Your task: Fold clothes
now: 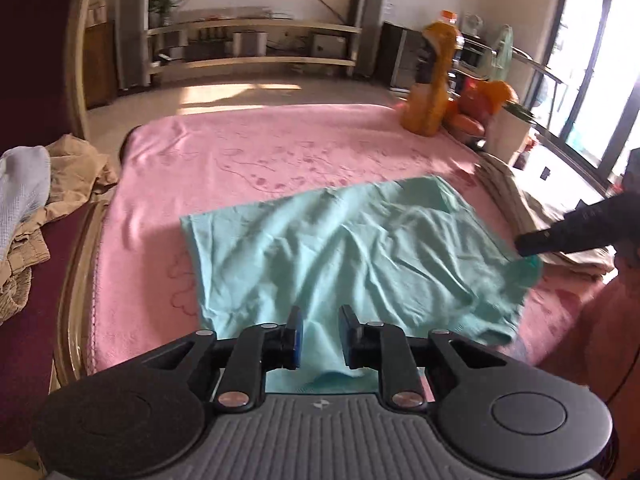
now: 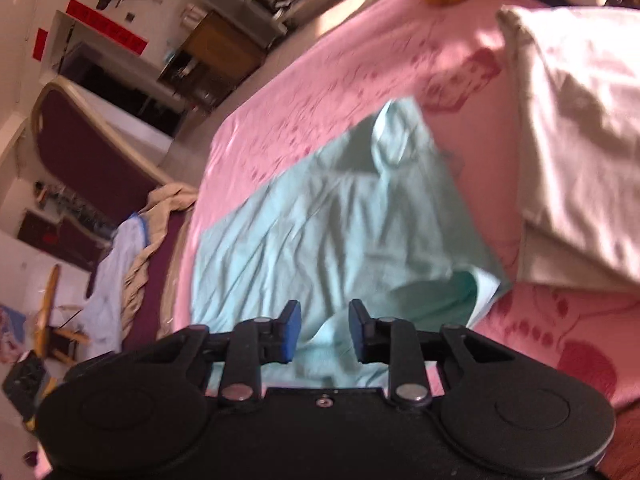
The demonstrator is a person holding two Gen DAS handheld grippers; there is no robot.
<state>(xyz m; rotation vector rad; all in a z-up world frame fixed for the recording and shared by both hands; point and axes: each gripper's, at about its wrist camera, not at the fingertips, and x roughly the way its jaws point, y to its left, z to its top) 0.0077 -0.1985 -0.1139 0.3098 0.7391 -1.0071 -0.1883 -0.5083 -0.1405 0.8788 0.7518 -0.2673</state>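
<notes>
A wrinkled mint-green garment [image 1: 340,248] lies spread on the pink blanket [image 1: 240,168] over the table. My left gripper [image 1: 320,336] hovers over the garment's near edge; it is open, with fabric showing under the gap between the blue pads. In the right wrist view the same garment [image 2: 320,232] fills the middle. My right gripper [image 2: 325,332] is open over a raised fold at its near edge. From the left wrist view, the right gripper's black body [image 1: 568,232] reaches in from the right, its tip at the garment's right corner.
A folded cream cloth stack [image 2: 580,140] sits on the blanket right of the garment. An orange bottle [image 1: 432,80] and an orange bag [image 1: 484,100] stand at the far right corner. Beige and pale blue clothes [image 1: 36,208] are heaped on a maroon chair at left.
</notes>
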